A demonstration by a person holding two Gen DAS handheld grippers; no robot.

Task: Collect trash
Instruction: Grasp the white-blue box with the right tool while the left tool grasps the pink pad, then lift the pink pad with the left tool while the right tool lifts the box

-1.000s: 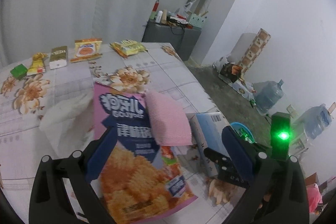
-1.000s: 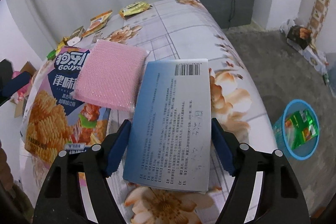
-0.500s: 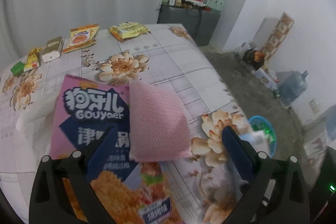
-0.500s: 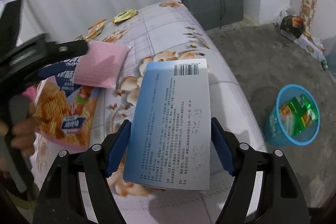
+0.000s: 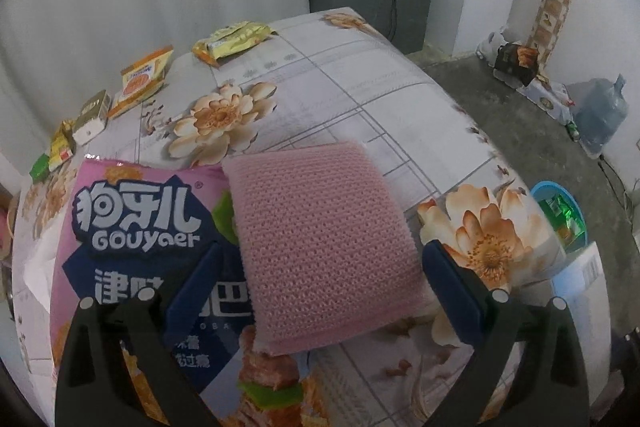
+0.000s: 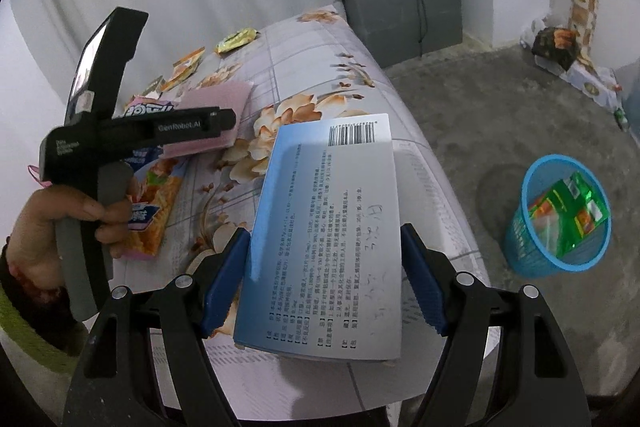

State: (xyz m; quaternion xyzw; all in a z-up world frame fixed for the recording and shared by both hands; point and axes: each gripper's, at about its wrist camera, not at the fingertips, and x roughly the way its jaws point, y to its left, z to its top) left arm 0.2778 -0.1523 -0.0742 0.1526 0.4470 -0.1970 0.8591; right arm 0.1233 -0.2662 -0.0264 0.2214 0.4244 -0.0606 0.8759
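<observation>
My right gripper (image 6: 322, 277) is shut on a blue-and-white medicine box (image 6: 326, 227) and holds it above the table's right edge. A blue trash basket (image 6: 558, 217) with green wrappers stands on the floor to the right; it also shows in the left wrist view (image 5: 560, 217). My left gripper (image 5: 320, 287) is open around a pink foam pad (image 5: 320, 239), which lies partly on a pink Gouyaer snack bag (image 5: 132, 227). Whether the fingers touch the pad, I cannot tell. The left gripper also shows in the right wrist view (image 6: 224, 119).
Several snack packets (image 5: 232, 41) lie along the far edge of the floral table (image 5: 360, 75). A grey cabinet (image 5: 372, 1) with bottles stands behind. A water jug (image 5: 600, 115) and boxes sit on the floor at right.
My right gripper has lifted the box off the table and carried it right, toward the basket. My left gripper has moved forward so its open fingers now flank the pink pad.
</observation>
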